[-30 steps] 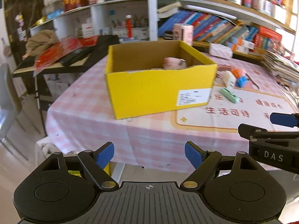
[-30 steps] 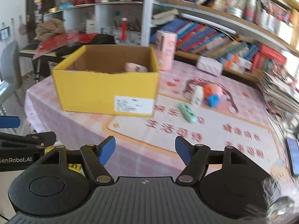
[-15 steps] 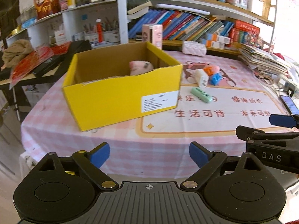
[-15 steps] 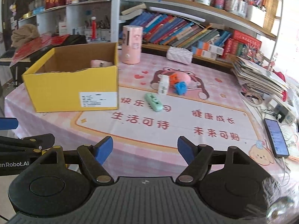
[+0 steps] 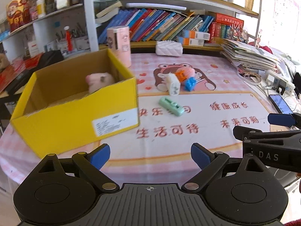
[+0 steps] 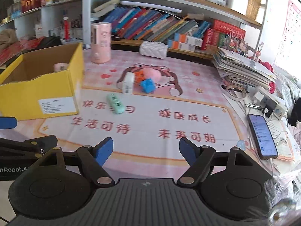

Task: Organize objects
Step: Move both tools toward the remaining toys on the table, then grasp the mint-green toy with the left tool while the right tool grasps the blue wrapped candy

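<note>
Mint-green plastic stapler point(image 5: 170, 106) lies on the pink printed tablecloth point(image 5: 216, 131), beside the yellow cardboard box point(image 5: 75, 124) holding what looks like a pink plush point(image 5: 98, 81). Left gripper point(image 5: 150, 155) and right gripper point(image 6: 146, 148) hover, jaws spread after just opening, nothing between them.

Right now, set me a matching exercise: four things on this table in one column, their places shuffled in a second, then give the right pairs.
Things:
1. pink plush toy
2. mint green block
3. phone
4. pink cylinder

Places:
A. beside the stacked papers, plugged into a cable
B. upright behind the yellow box
C. inside the yellow box
D. flat on the printed mat, on the red lettering

Pairs: 1-C, 2-D, 3-A, 4-B
</note>
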`<control>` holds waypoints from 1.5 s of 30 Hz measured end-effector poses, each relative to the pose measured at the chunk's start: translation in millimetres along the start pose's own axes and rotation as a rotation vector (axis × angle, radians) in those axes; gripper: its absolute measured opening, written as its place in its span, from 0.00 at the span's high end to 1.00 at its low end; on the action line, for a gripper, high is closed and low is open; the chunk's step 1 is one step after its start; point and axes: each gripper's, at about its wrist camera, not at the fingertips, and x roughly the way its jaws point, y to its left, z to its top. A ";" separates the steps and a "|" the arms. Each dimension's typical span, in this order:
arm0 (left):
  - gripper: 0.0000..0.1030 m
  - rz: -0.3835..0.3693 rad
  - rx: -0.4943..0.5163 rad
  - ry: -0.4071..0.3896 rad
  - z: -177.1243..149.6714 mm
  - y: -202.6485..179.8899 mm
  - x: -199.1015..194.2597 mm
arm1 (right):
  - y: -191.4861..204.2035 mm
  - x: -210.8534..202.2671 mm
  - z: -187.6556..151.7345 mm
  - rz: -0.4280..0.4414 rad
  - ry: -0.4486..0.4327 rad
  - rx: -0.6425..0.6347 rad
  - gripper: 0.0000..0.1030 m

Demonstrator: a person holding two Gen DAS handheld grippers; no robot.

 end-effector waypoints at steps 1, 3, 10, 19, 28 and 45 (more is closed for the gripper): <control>0.08 0.002 0.001 -0.003 3.6 -3.6 3.1 | -4.6 3.5 3.4 0.000 -0.001 0.000 0.26; 0.08 0.008 -0.002 -0.011 12.4 -10.5 10.2 | -13.7 10.9 11.0 0.003 -0.009 -0.004 0.26; 0.08 0.031 -0.016 -0.023 39.0 -35.3 37.9 | -44.8 42.3 41.5 0.028 -0.032 -0.026 0.26; 0.08 0.040 -0.059 -0.038 59.7 -58.2 64.8 | -76.7 86.0 69.9 0.097 -0.016 -0.029 0.26; 0.08 0.075 -0.068 0.021 70.4 -75.0 87.5 | -98.7 111.7 79.0 0.137 0.003 -0.031 0.26; 0.44 0.179 -0.133 0.112 82.9 -80.2 144.3 | -124.8 133.1 88.6 0.178 -0.011 0.016 0.26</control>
